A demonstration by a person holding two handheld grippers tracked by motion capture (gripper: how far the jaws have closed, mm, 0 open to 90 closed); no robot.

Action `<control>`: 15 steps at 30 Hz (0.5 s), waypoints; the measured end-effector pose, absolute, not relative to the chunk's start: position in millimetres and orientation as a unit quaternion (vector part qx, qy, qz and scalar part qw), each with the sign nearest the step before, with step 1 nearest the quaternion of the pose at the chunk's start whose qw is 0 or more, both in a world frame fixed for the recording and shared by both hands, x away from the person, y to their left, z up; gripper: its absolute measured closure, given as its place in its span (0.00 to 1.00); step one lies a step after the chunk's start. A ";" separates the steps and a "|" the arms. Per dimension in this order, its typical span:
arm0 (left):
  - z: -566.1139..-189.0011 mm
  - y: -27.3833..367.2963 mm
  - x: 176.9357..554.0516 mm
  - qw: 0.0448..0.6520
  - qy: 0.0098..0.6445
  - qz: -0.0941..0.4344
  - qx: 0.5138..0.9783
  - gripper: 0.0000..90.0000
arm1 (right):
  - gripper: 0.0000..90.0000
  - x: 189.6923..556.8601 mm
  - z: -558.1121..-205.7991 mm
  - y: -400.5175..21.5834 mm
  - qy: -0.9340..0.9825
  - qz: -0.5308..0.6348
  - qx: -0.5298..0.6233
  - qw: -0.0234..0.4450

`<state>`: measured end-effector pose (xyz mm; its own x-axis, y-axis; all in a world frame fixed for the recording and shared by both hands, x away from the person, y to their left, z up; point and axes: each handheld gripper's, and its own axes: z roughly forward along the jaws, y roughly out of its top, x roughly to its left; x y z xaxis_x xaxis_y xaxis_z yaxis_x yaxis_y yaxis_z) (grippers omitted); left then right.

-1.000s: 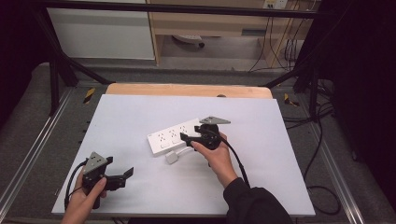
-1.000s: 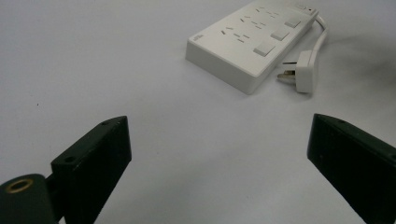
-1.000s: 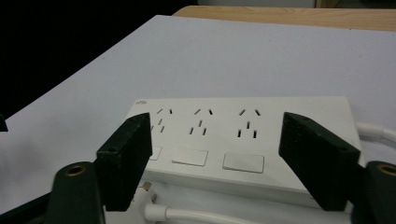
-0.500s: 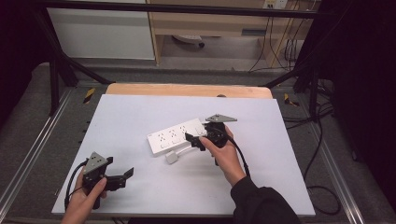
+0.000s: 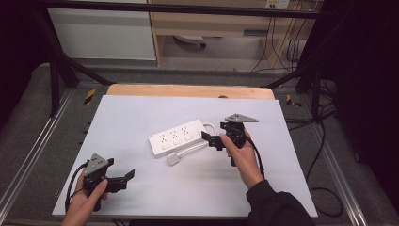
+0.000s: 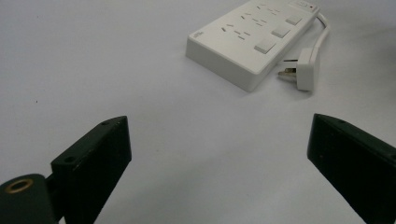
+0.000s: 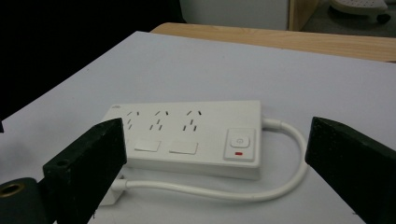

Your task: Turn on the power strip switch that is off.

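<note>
Even light falls from above on my white table (image 5: 141,117), which looks bright without glare; the room around it sinks into near-black. Shadows are faint and soft. From my tongs' cameras the near black jaws look blurred, the power strip (image 7: 187,135) sharper.

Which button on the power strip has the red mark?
The square button at the cord end of the power strip. It carries a red mark and a power symbol; the other buttons are plain white.

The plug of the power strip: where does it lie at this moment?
In the high view the plug lies on the white table, just in front of the power strip, left of the right gripper.
</note>
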<state>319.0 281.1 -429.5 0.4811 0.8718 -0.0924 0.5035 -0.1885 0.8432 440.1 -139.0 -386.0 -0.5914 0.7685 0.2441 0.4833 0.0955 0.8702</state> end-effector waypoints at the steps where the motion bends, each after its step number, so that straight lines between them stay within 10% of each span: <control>1: -429.6 281.1 319.0 0.437 0.464 0.211 0.741 0.07 | 0.06 439.5 -384.9 -143.3 0.726 0.517 0.431 0.140; 15: -430.6 281.6 317.9 0.435 0.468 0.209 0.740 0.07 | 0.07 420.6 -382.0 -203.1 0.707 0.520 0.448 0.171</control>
<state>317.9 281.6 -430.6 0.4743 0.8749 -0.0977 0.5116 -0.1837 0.8394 420.6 -203.1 -382.0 -0.5401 0.8113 0.2238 0.4547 0.0576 0.8888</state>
